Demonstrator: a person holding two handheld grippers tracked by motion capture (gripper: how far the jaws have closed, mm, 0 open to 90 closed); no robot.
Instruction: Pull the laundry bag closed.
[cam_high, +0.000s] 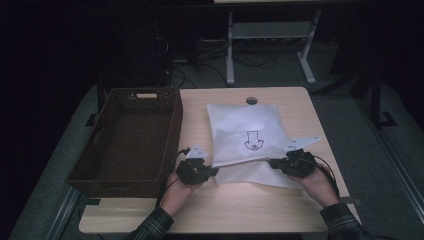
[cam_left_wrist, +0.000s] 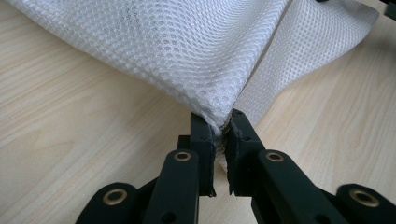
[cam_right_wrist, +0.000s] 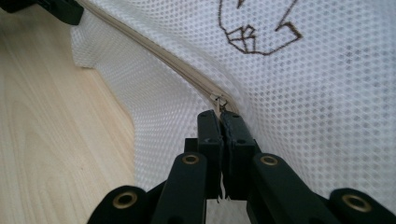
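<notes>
A white mesh bag (cam_high: 247, 136) with a dark drawn emblem (cam_high: 252, 141) lies on the light wooden table (cam_high: 200, 210). My left gripper (cam_high: 212, 171) is shut on the bag's near left corner (cam_left_wrist: 215, 120). My right gripper (cam_high: 274, 163) is shut on the zipper pull (cam_right_wrist: 218, 99) at the near right end of the beige zipper (cam_right_wrist: 168, 58). In the right gripper view the emblem (cam_right_wrist: 254, 28) lies above the jaws. The bag's near edge is lifted and stretched between the two grippers, with a lower mesh layer (cam_high: 255, 175) lying beneath it.
A dark brown woven basket (cam_high: 127, 140) stands on the table's left side, beside my left gripper. A round cable hole (cam_high: 252, 100) sits at the table's far edge. White table legs (cam_high: 230, 50) and cables lie on the dark floor beyond.
</notes>
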